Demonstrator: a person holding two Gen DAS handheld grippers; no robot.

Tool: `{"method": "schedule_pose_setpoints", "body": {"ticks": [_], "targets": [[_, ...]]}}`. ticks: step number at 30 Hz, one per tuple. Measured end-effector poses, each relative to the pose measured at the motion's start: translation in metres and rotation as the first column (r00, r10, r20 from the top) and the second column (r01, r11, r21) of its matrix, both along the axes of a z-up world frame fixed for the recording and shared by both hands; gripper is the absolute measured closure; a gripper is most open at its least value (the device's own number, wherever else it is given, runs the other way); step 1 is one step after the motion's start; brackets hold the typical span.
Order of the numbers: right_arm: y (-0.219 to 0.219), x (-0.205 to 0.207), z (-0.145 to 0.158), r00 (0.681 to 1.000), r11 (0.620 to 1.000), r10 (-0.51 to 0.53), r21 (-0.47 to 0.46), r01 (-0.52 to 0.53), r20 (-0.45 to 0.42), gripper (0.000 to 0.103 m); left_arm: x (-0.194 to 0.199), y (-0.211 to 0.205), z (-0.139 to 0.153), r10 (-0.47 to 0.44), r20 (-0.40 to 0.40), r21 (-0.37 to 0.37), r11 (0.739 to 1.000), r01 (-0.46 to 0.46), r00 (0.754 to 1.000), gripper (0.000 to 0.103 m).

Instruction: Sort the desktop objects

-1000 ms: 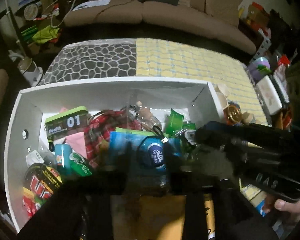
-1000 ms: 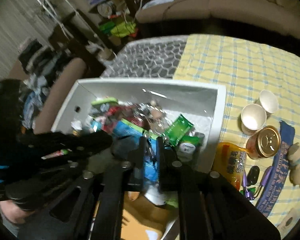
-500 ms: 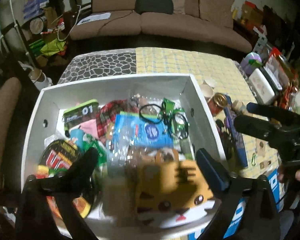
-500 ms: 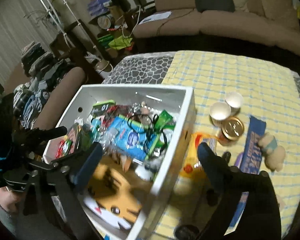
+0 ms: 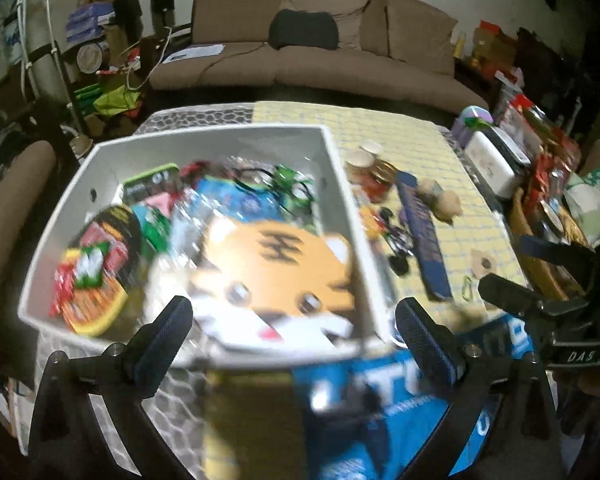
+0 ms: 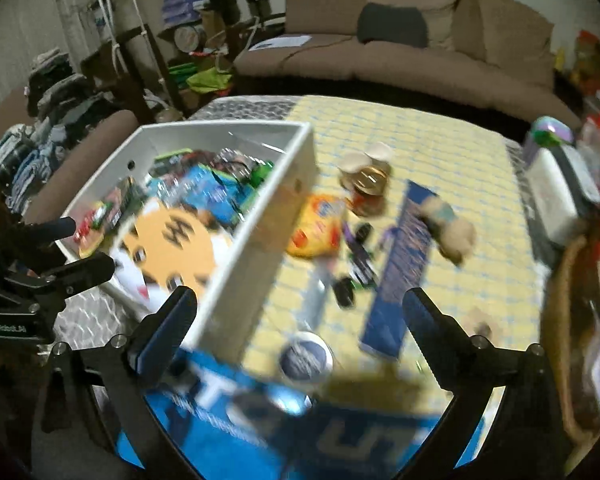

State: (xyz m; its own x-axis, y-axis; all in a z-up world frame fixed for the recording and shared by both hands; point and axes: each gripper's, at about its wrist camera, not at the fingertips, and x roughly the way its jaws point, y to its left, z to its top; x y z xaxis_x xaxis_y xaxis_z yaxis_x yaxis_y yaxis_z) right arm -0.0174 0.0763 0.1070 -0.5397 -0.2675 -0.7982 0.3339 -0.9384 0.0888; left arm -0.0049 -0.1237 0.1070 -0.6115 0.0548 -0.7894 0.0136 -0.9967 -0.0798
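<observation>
A white box (image 5: 342, 184) (image 6: 260, 216) on the table holds several packets, with an orange tiger-face cushion (image 5: 276, 272) (image 6: 172, 248) lying on top at its near end. My left gripper (image 5: 292, 332) is open and empty, above the box's near edge. My right gripper (image 6: 300, 324) is open and empty, above the box's right wall and the yellow cloth. Loose on the cloth lie a yellow snack bag (image 6: 320, 228), a gold-lidded can (image 6: 368, 184), paper cups (image 6: 364, 156), a long blue box (image 6: 400, 264), a small plush toy (image 6: 452, 228) and a round blue tin (image 6: 306, 358).
A blue printed box (image 6: 300, 432) lies at the table's near edge. A white container (image 5: 496, 164) and clutter crowd the right side. A brown sofa (image 5: 300, 60) stands behind the table. The other gripper shows at each view's edge.
Both grippers went from shut low in the box to open, and have pulled back and up. The tiger cushion now lies released in the box. The right view has swung toward the cloth.
</observation>
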Motion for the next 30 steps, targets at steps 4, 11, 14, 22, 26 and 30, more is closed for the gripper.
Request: {"method": "schedule_pose_setpoints", "body": {"ticks": [4,11,14,22,26,30], "targets": [[0.035,0.037,-0.018,0.999,0.999,-0.052,0.011,0.052,-0.005,0.0,0.031,0.031,-0.016,0.0,-0.028,0.018,1.0,0.0,1.0,0.0],[0.084,0.059,-0.056,0.99,0.991,-0.133,-0.012,0.134,0.049,0.0,0.04,0.069,-0.056,-0.007,0.002,0.011,1.0,0.007,1.0,0.0],[0.094,0.059,-0.072,0.984,0.986,-0.168,-0.01,0.169,0.056,0.0,0.037,0.083,-0.073,-0.005,0.021,-0.011,1.0,0.006,1.0,0.0],[0.1,0.057,-0.097,0.978,0.979,-0.204,0.037,0.203,0.043,0.0,0.034,0.11,-0.107,-0.006,0.042,-0.067,0.998,0.008,0.999,0.0],[0.1,0.06,-0.102,0.973,0.971,-0.229,0.077,0.228,0.007,0.0,0.03,0.112,-0.108,0.0,0.016,-0.07,0.998,0.001,1.0,0.0],[0.096,0.058,-0.102,0.969,0.965,-0.248,0.095,0.246,0.0,0.0,0.023,0.106,-0.109,0.041,0.011,-0.056,0.998,-0.04,0.999,0.0]]}}
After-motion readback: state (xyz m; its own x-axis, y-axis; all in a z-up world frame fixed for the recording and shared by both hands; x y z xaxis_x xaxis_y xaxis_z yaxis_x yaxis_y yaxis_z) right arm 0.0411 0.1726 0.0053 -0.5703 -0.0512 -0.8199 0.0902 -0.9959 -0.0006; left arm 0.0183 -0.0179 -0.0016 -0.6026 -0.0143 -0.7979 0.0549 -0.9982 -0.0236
